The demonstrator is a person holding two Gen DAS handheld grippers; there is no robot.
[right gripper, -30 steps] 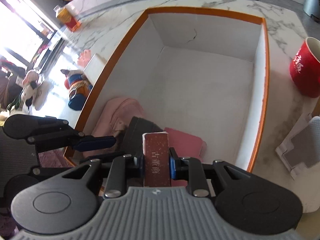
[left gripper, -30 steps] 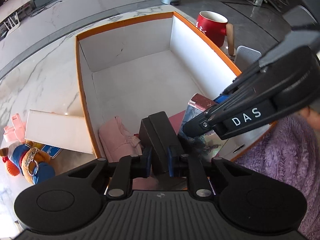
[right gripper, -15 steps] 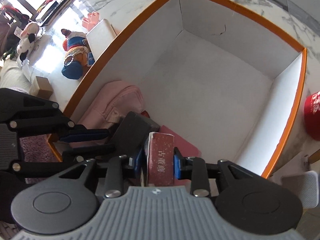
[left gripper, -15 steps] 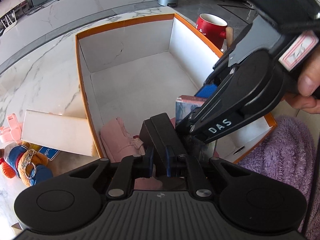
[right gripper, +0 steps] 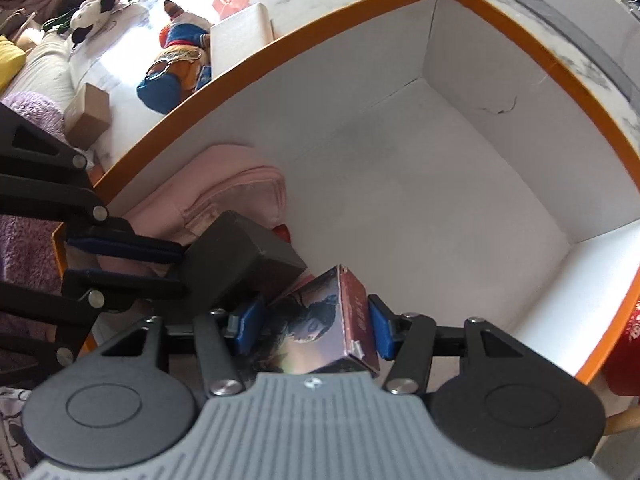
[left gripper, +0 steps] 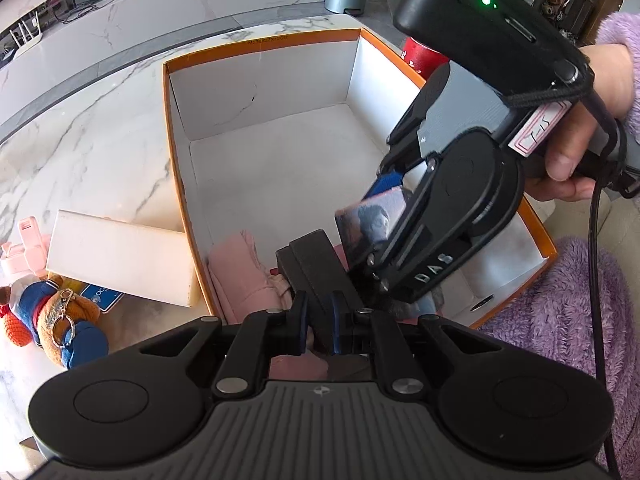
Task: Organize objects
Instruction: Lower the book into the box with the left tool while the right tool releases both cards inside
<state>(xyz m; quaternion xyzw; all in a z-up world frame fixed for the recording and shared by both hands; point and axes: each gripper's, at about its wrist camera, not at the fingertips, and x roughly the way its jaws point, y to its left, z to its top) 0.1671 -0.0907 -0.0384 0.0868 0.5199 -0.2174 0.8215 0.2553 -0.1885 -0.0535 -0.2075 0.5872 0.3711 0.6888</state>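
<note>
In the lower centre of the frame the right gripper [right gripper: 311,326] has just been opening its jaws; a tilted printed box [right gripper: 324,328] sits between the blue pads. To its left, the left gripper [right gripper: 176,266] clamps a dark block [right gripper: 236,260] over pink cloth [right gripper: 224,192] inside the orange-rimmed white box [right gripper: 400,184].

One orange-edged box [left gripper: 264,42], two small boxes [right gripper: 240,264], one mug [left gripper: 420,56]

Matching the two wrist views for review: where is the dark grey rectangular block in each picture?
Left wrist: dark grey rectangular block, low centre, between this view's own tongs.
Right wrist: left of centre, beside the pink folded cloth.
Shared landmark: the orange-rimmed white box.
</note>
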